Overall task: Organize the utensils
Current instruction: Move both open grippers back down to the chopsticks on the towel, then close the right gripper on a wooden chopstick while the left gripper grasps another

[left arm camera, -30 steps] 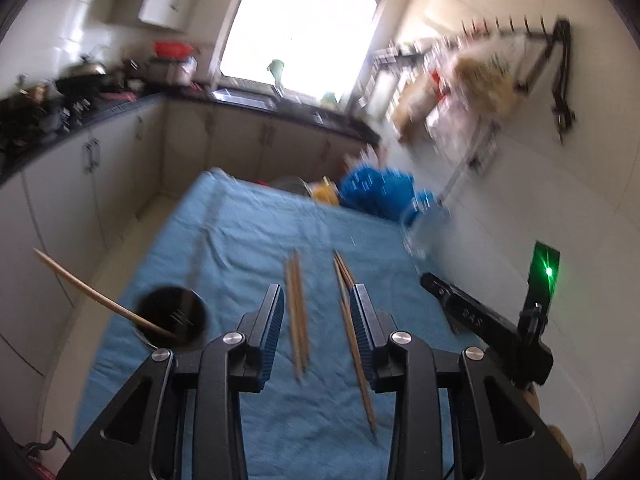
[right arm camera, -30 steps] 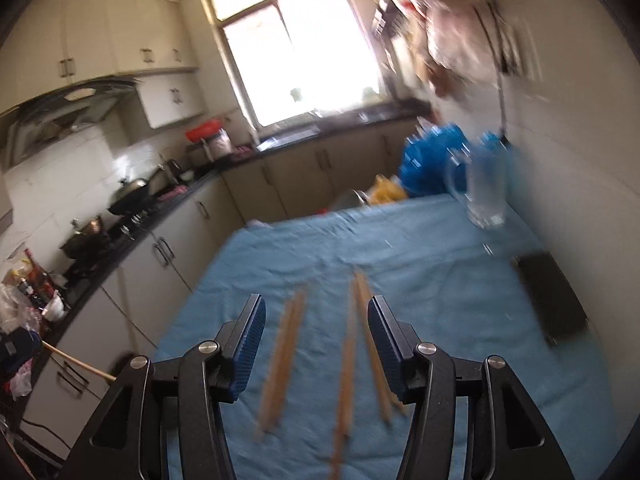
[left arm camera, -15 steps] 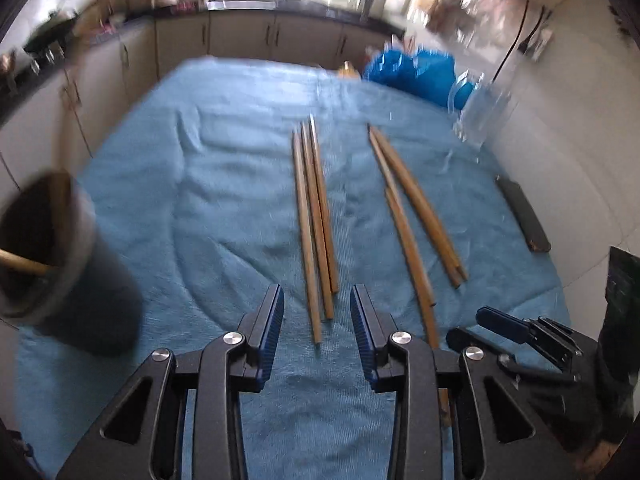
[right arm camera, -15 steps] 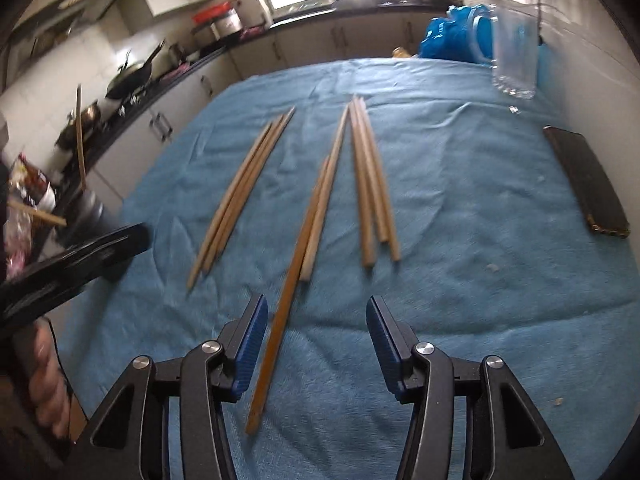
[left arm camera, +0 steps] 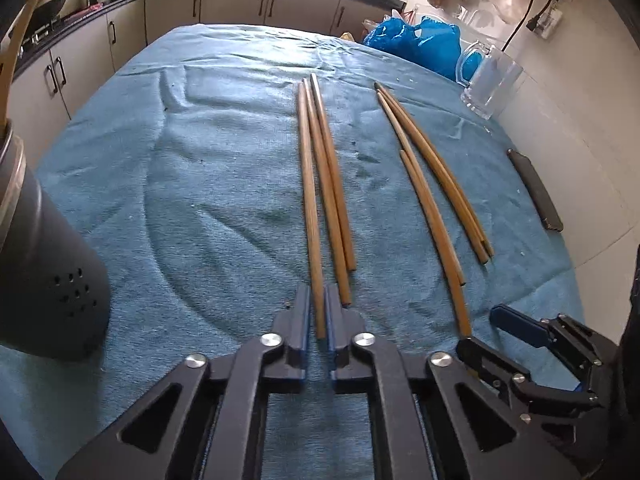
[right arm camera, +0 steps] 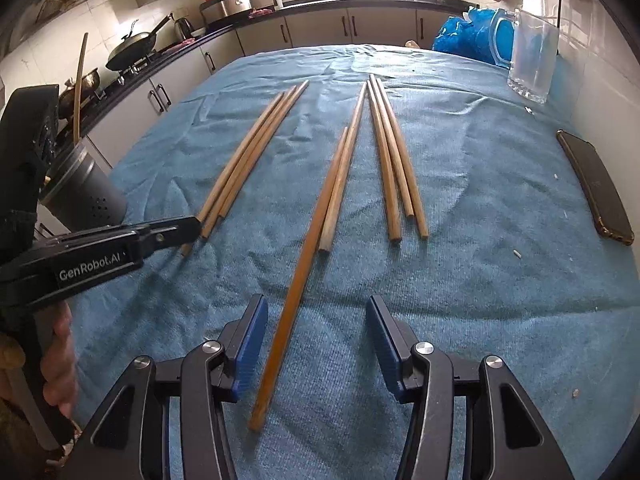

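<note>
**My left gripper pinched one chopstick; my right one stayed wide open**

In the left wrist view, my left gripper (left arm camera: 318, 312) was almost shut. Its blue pads squeezed the near end of one chopstick (left arm camera: 310, 200). That stick was the left one of three lying side by side on the blue towel (left arm camera: 200, 180). The other two sticks (left arm camera: 332, 184) lay just beside it on the right. Further right lay more chopsticks (left arm camera: 432, 184), pointing away from me. A dark holder cup (left arm camera: 44, 280) stood at the near left edge. A clear glass jug (left arm camera: 490, 80) stood far on the right, and a dark phone (left arm camera: 536, 192) lay near the right edge. My right gripper (left arm camera: 492, 332) showed at the near right, by the tip of the longest stick.

In the right wrist view, my right gripper (right arm camera: 316, 344) was wide open and held nothing. One long chopstick (right arm camera: 298, 280) lay on the towel between its fingers, closer to the left finger, touching neither. Three sticks (right arm camera: 396, 160) lay further off on the right. My left gripper (right arm camera: 192, 228) reached in from the left to the near ends of the three left sticks (right arm camera: 252, 152). The holder cup (right arm camera: 86, 192) stood behind it.
</note>
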Available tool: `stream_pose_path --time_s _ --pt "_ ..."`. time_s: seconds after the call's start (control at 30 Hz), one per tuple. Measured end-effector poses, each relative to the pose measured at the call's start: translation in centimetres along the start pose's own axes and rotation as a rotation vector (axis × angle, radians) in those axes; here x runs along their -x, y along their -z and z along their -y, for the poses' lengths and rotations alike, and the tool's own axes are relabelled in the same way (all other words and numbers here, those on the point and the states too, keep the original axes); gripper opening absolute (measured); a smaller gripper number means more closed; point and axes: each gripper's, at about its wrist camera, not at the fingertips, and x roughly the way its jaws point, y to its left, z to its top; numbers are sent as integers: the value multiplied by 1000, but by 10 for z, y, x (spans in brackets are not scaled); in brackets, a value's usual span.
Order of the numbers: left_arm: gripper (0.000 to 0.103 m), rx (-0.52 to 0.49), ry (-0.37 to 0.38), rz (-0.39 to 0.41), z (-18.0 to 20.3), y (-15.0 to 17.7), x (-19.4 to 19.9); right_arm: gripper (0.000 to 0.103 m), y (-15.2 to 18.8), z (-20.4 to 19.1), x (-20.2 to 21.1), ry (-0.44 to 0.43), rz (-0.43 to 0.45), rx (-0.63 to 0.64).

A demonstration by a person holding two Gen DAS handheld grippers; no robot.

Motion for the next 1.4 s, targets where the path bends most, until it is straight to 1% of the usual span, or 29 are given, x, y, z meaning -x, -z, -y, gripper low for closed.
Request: stream_pose_path --time_s 0.07,0.13,0.17,0.23,0.27,0.3,0.4,0.5,0.57,0.63,0.67,0.73,0.83,0.87,0.93,0.97,1.0,1.07,1.13,1.23,1.4 --pt "5 -6 -6 4 1 1 1 52 2 -2 1 20 -2 10" --pt "5 -11 -15 7 3 0 0 48 2 -5 1 49 -2 22" --pt "5 -12 -22 10 4 -1 -1 44 3 -5 1 63 -2 28" --pt "5 -7 -32 12 4 0 0 31 2 -9 0 114 -7 46" --pt "5 -5 -36 10 5 1 1 17 2 -10 -1 132 -7 51" --pt "5 -3 -38 7 5 2 2 8 1 -10 -1 135 -10 49" --pt "5 16 -20 -23 3 12 10 8 1 -5 1 128 -23 17" --pt "5 30 11 -57 -3 33 25 8 9 -3 9 121 -46 9" --pt "4 45 34 -91 -7 56 39 8 18 0 16 112 -61 5" --pt "5 48 46 -104 -9 74 52 8 30 3 28 111 -72 5" --pt "5 45 53 -123 -10 85 60 8 38 6 33 104 -92 -1" --pt "5 39 77 -141 -11 100 71 8 56 14 45 72 -118 -17" --pt "5 2 87 -174 -10 110 85 9 73 22 58 31 -144 -23" --pt "5 -8 90 -176 -8 110 91 11 76 23 59 21 -147 -24" --pt "5 -42 90 -151 -3 109 105 24 78 25 63 -9 -160 -30" --pt "5 -62 83 -126 1 105 113 34 78 25 64 -12 -158 -32" --pt "5 -73 80 -113 3 102 116 37 75 25 64 -7 -147 -31" --pt "6 -90 60 -80 8 91 120 37 68 22 63 7 -133 -21" --pt "6 -90 45 -73 10 78 112 37 59 20 58 -1 -124 -14" --pt "6 -86 -31 -79 10 56 89 37 40 18 39 8 -136 -10" --pt "6 -49 -45 -112 5 25 49 37 12 16 20 47 -145 16"
